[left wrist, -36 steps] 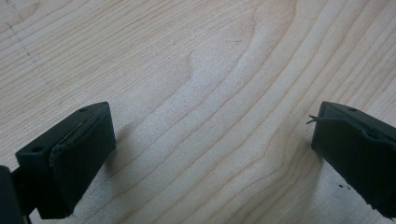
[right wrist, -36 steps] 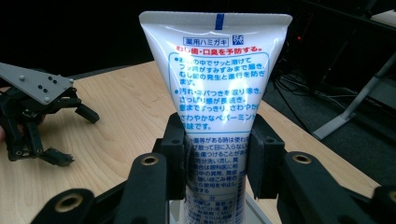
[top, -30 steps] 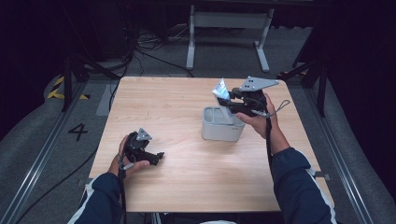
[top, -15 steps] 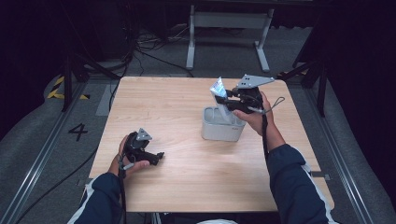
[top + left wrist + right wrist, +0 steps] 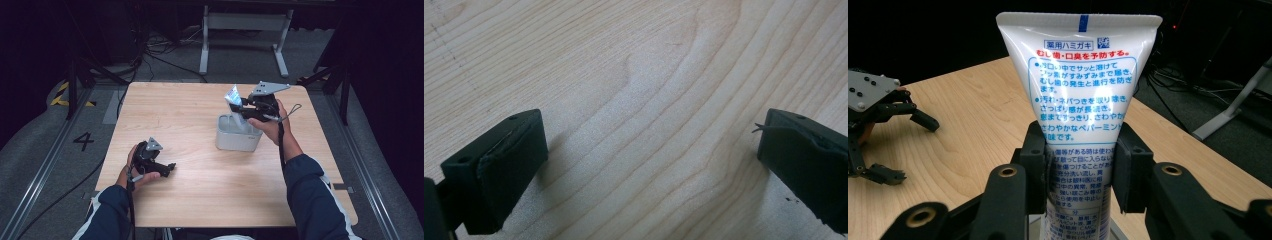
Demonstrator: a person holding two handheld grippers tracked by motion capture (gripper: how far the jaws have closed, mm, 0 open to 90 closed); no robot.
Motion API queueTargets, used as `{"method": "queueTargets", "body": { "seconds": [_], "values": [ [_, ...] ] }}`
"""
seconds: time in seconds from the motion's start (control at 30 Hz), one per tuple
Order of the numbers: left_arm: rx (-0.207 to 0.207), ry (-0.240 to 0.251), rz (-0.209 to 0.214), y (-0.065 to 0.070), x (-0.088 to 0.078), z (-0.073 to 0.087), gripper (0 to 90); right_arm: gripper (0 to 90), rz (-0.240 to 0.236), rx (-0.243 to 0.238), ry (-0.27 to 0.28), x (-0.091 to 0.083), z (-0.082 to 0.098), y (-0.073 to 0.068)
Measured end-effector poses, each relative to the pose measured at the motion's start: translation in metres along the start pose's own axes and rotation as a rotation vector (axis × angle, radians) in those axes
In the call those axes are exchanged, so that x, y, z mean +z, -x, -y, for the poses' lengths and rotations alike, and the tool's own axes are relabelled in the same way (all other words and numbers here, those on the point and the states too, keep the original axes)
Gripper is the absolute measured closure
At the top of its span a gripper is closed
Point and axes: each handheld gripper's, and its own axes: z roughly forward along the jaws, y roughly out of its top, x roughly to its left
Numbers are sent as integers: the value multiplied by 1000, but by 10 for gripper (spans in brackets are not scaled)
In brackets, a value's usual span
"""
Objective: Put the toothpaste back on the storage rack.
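Over wood table (image 5: 200,120), my right gripper (image 5: 239,108) pinches an upright white tube (image 5: 1080,100) above the bin (image 5: 235,140); left gripper (image 5: 167,169) rests spread.

Looks like a lab or recording studio setup, not anybody's home. Plain wooden bench (image 5: 200,130) sits alone on grey carpeted floor (image 5: 40,150) with black curtains all around. Metal rails (image 5: 35,185) run along both sides, loose cables (image 5: 155,52) snake behind, yellow-black hazard tape (image 5: 62,97) and a big "4" (image 5: 83,141) mark the floor.
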Motion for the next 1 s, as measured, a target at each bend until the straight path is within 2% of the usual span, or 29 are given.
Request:
{"method": "queueTargets", "body": {
  "seconds": [0.5, 1.0],
  "values": [
    [0, 2, 2, 0, 0, 0, 1, 652, -10, 8, -25, 4, 18, 1],
    [0, 1, 0, 0, 0, 0, 1, 649, -17, -12, -59, 1, 34, -2]
  ]
}}
